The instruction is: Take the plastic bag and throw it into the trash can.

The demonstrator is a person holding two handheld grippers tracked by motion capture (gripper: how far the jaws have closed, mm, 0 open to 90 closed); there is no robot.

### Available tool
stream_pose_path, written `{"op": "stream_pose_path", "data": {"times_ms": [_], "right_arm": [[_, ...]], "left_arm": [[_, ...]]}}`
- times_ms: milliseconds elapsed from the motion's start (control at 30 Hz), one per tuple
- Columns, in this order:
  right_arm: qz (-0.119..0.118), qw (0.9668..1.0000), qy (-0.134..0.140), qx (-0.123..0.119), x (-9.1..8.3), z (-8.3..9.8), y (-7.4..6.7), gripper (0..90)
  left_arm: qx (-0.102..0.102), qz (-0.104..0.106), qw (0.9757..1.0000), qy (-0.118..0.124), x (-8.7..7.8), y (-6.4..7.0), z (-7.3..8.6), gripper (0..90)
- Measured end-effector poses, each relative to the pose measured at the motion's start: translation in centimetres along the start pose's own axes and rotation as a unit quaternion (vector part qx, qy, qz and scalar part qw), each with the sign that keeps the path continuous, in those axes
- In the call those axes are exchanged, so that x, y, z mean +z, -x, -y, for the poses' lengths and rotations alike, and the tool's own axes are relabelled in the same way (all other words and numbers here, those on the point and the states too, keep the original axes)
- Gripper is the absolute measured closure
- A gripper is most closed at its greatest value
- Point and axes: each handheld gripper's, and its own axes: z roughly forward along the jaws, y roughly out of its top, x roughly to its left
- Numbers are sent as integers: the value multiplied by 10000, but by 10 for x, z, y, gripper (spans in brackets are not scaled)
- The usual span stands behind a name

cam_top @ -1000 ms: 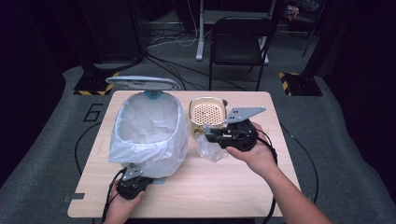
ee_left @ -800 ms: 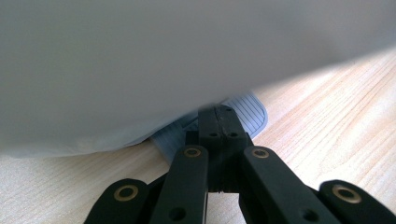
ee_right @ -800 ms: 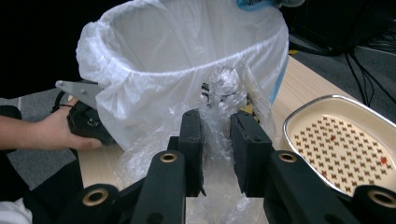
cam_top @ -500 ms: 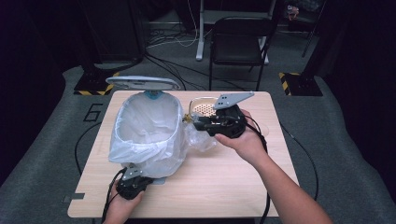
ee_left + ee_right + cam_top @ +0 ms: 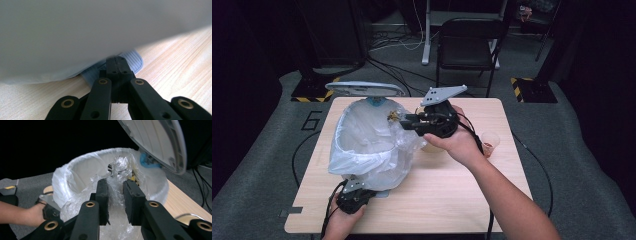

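Note:
A pedal bin lined with a white bag (image 5: 362, 145) stands at the table's left, its grey lid (image 5: 362, 89) raised. My left gripper (image 5: 361, 189) sits low at the bin's front, shut, its tips (image 5: 116, 61) resting on the ribbed blue-grey pedal (image 5: 135, 61) under the bulging liner (image 5: 100, 32). My right gripper (image 5: 404, 121) hovers at the bin's right rim, shut on a crumpled clear plastic wrapper (image 5: 410, 140). In the right gripper view the wrapper (image 5: 117, 167) is bunched between the jaws and reaches over the bin's rim (image 5: 82, 162), under the lid (image 5: 155, 142).
A small clear cup (image 5: 489, 141) stands on the table to the right of my right hand. A pale dish (image 5: 432, 148) peeks out under that hand. A black chair (image 5: 469, 45) and cables lie on the floor beyond the table's (image 5: 452, 195) far edge.
My right gripper has risen and moved left from beside the bin to its rim, carrying the clear wrapper. The perforated dish is now mostly covered by the hand. The left gripper has stayed put.

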Motion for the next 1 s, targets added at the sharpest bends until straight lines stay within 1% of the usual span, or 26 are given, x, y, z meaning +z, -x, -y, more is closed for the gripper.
{"op": "stream_pose_path", "data": {"times_ms": [33,133,200,300,333,400,433,667,833,867,900,933,1000], "right_arm": [[-9,10000,12,-11,2,-1,-1,747],[-81,10000,34,-22,11,-5,-4,747],[-88,9999,43,-53,16,-8,-5,747],[-140,9999,89,-19,25,-11,-7,747],[-134,9998,103,-56,28,-12,-7,747],[-158,9998,115,-48,33,-14,-9,747],[-166,9998,124,-81,36,-15,-9,747],[-103,9998,156,-101,60,-18,-12,750],[-123,9998,120,-61,72,-19,-13,748],[-113,9998,118,-84,74,-19,-13,745],[-103,9998,127,-107,76,-19,-13,738],[-85,9999,125,-78,77,-18,-13,720],[-69,9999,149,-28,79,-18,-13,618]], "left_arm": [[-42,-19,10000,4,0,1,0,900],[-16,-10,10000,2,0,0,0,900],[-24,-9,10000,3,0,0,0,900],[-23,-8,10000,4,0,0,0,900],[-66,6,10000,34,1,1,0,900],[-50,11,10000,28,0,0,0,900],[-57,14,10000,32,0,0,0,900],[-42,-5,10000,11,0,1,0,900],[-45,-6,10000,9,0,1,0,900],[-46,-5,10000,9,0,1,0,900],[-49,-4,10000,11,0,1,0,900],[-49,1,10000,11,0,0,0,900],[-79,13,10000,35,0,1,1,900]]}}
